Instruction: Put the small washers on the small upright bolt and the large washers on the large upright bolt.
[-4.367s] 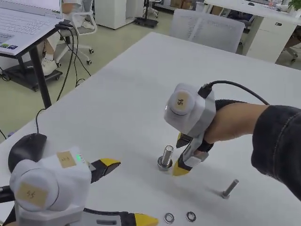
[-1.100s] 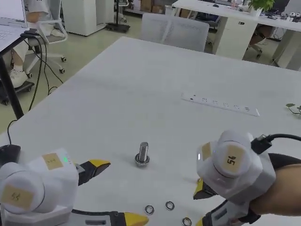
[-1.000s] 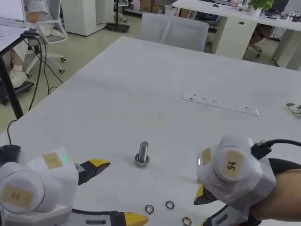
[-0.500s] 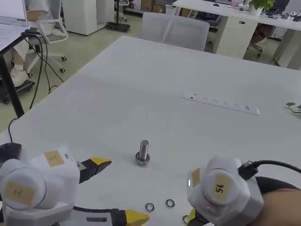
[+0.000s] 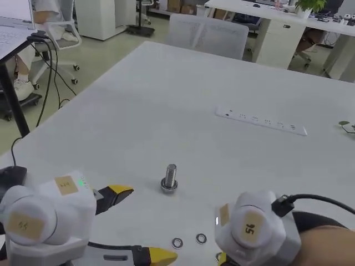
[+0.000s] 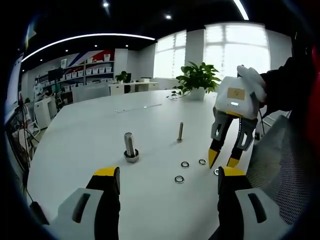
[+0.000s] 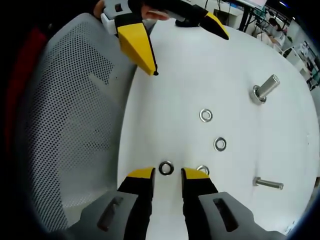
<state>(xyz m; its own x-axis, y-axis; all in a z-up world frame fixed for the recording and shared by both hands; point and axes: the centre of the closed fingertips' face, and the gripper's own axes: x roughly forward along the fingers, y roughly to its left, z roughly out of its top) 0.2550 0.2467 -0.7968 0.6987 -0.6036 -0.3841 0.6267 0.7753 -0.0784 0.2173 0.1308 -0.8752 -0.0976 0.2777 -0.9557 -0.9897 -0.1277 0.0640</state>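
Near the front edge of the bench (image 5: pixel 166 94), the right gripper (image 7: pixel 168 175) points steeply down. Its jaws are set narrow but not closed, one to each side of a washer (image 7: pixel 165 168) lying flat between the tips. As far as the right gripper view tells, neither jaw touches it. This straddle reads as the line-up for a pinch, so the step in hand looks like the pick.

A second washer (image 7: pixel 202 169) peeks out from behind one jaw, just beside the first, and a closing squeeze could nudge it. A third washer (image 7: pixel 220 144) and a fourth washer (image 7: pixel 206 115) lie loose a little farther in from the edge.

The large bolt (image 5: pixel 169 178) stands upright toward the middle of the bench. The small bolt (image 6: pixel 180 131) stands upright well apart from it, and both are beyond the washers. Whether the straddled washer is small or large is too fine to tell, yet that decides which bolt it belongs on.

The left gripper (image 6: pixel 169 171) hangs low at the same front edge with its jaws spread wide, holding nothing. It faces the bolts and is likely kept back to leave the right gripper room.
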